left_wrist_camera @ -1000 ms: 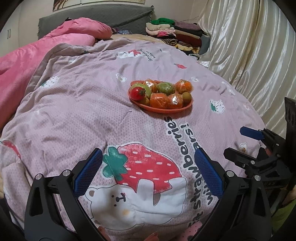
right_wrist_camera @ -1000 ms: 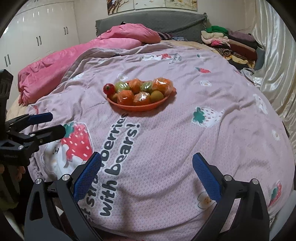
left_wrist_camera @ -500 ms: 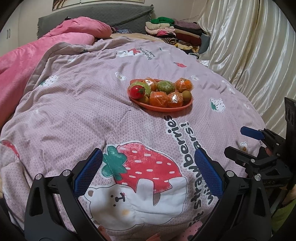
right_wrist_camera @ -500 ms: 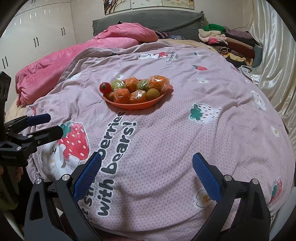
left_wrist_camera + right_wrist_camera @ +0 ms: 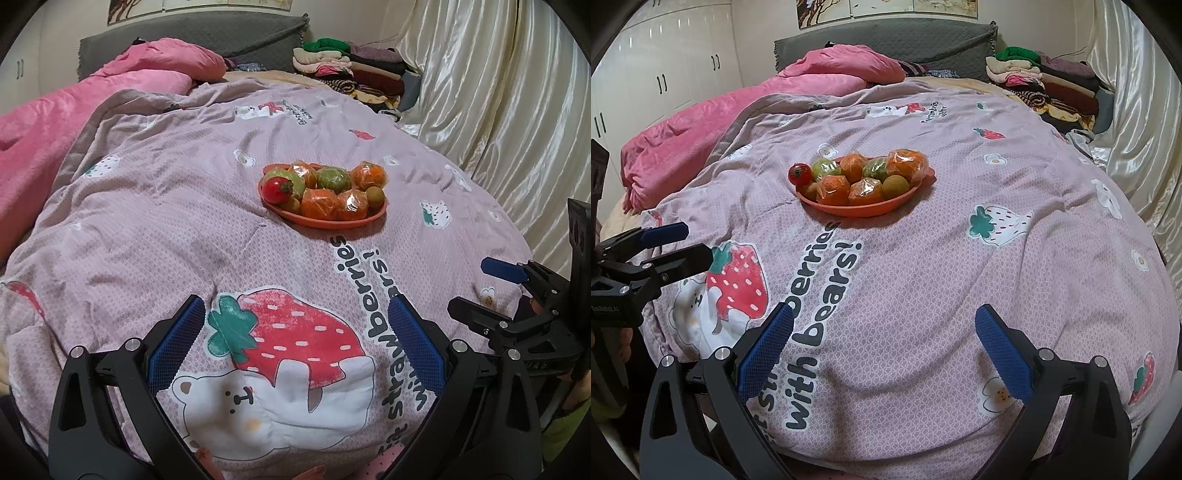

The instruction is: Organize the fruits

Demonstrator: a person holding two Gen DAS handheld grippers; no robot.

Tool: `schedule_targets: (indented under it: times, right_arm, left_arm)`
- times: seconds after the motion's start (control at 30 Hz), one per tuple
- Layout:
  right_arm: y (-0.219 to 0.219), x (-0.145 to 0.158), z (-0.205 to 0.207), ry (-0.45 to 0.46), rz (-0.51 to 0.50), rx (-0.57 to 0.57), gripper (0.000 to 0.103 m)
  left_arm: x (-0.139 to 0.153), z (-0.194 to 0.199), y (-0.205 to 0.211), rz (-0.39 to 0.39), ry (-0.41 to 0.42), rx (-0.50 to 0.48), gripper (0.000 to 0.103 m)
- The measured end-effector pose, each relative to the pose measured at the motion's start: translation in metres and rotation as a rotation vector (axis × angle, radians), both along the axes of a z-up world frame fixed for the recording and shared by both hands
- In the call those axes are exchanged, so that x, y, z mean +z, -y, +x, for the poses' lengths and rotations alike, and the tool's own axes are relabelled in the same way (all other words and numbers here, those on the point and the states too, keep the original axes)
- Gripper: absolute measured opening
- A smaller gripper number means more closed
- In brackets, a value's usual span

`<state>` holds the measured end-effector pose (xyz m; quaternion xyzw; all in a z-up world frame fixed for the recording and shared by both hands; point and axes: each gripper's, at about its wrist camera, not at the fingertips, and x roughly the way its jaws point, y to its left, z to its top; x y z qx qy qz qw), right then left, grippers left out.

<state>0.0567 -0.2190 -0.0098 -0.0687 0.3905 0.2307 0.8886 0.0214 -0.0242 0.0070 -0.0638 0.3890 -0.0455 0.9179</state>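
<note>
An orange oval plate [image 5: 325,221] [image 5: 860,211] rests on the mauve strawberry quilt, piled with fruit. A red tomato [image 5: 276,189] [image 5: 799,173] sits at its left end. Wrapped oranges [image 5: 319,202] [image 5: 833,189], green fruits [image 5: 334,178] [image 5: 875,168] and a small brown-green fruit [image 5: 374,193] [image 5: 895,184] fill the remainder. My left gripper [image 5: 295,314] [image 5: 681,245] is open over the strawberry print, well short of the plate. My right gripper [image 5: 884,321] [image 5: 476,286] is open too, near the quilt's front edge, with nothing between its fingers.
A pink duvet [image 5: 738,110] lies bunched at the left and back. Folded clothes [image 5: 1041,81] are stacked at the far right by the grey headboard [image 5: 886,37]. Shiny cream curtains [image 5: 498,110] hang along the right. White wardrobes [image 5: 665,74] stand at the left.
Both grippers have edged forward and a little lower toward the plate, which sits slightly nearer in both views. Their fingers stay open; the fruit has not moved.
</note>
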Motion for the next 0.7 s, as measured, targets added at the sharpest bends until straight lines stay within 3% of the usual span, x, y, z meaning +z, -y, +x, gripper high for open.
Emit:
schedule_targets:
  times: [0.7]
  right_arm:
    - [0.0005, -0.0005, -0.0002, 0.001, -0.001, -0.002, 0.098]
  left_arm:
    - [0.0023, -0.0006, -0.0012, 0.004, 0.004, 0.004, 0.093]
